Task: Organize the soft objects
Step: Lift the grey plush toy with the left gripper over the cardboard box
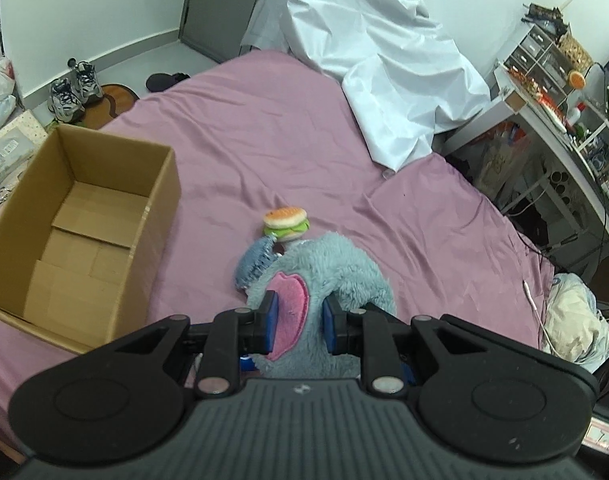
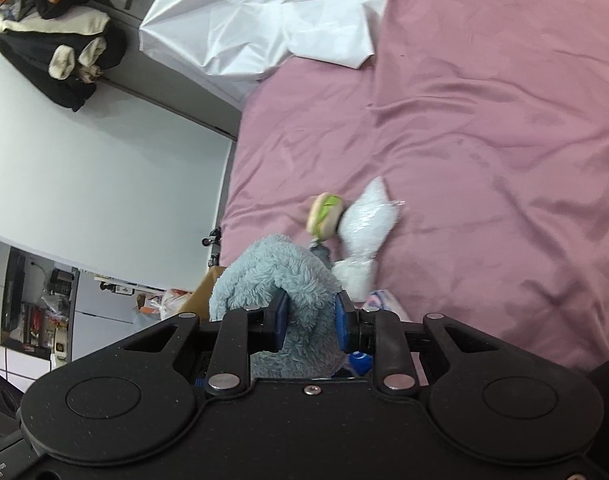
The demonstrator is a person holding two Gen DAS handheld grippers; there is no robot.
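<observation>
A fluffy blue-grey plush toy [image 1: 336, 272] with a pink patch is held between both grippers above the pink bed. My left gripper [image 1: 300, 320] is shut on its pink-patched part. My right gripper [image 2: 310, 322] is shut on another furry part of the plush toy [image 2: 272, 272]. A small burger plush [image 1: 286, 222] lies on the bed just beyond, also in the right wrist view [image 2: 324, 214]. A blue denim piece [image 1: 254, 264] sits beside the plush. A white plastic bag of filling [image 2: 364, 224] lies next to the burger. An open, empty cardboard box [image 1: 84, 232] stands on the bed at left.
A white sheet [image 1: 376, 60] is heaped at the bed's far side. A cluttered white desk [image 1: 564, 120] stands right of the bed. Shoes [image 1: 72, 90] and bags lie on the floor at far left. Cables run along the bed's right edge.
</observation>
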